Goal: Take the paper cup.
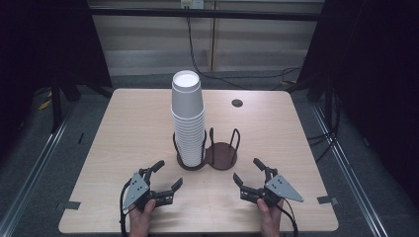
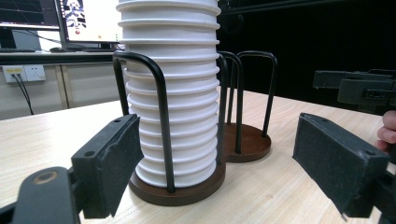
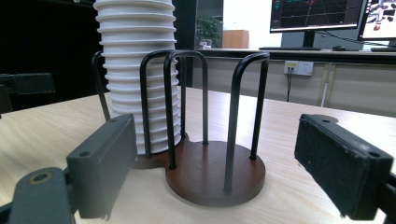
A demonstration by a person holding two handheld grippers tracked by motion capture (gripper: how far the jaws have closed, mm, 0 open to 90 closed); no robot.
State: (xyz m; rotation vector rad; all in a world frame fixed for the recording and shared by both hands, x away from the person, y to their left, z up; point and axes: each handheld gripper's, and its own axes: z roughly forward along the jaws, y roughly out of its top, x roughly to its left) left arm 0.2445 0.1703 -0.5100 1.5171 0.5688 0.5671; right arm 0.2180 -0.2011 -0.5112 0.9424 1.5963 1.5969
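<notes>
A tall stack of white paper cups (image 1: 188,116) stands in the left ring of a dark double cup holder (image 1: 222,155) at the table's middle; the right ring is empty. My left gripper (image 1: 169,174) rests near the front edge, left of the holder, open, with nothing between its pads. The right gripper (image 1: 246,169) mirrors it on the other side, also open and holding nothing. In the left gripper view the cup stack (image 2: 170,93) rises just past the spread jaws of the left gripper (image 2: 217,140). In the right gripper view the empty ring (image 3: 215,172) lies ahead of the right gripper (image 3: 212,149), with the cups (image 3: 135,70) behind it to the left.
The light wooden table (image 1: 123,128) has a round cable hole (image 1: 237,102) at the back right. Black cables (image 1: 197,64) run over the floor behind it. Dark curtains flank both sides. Monitors (image 3: 317,16) stand on a far desk.
</notes>
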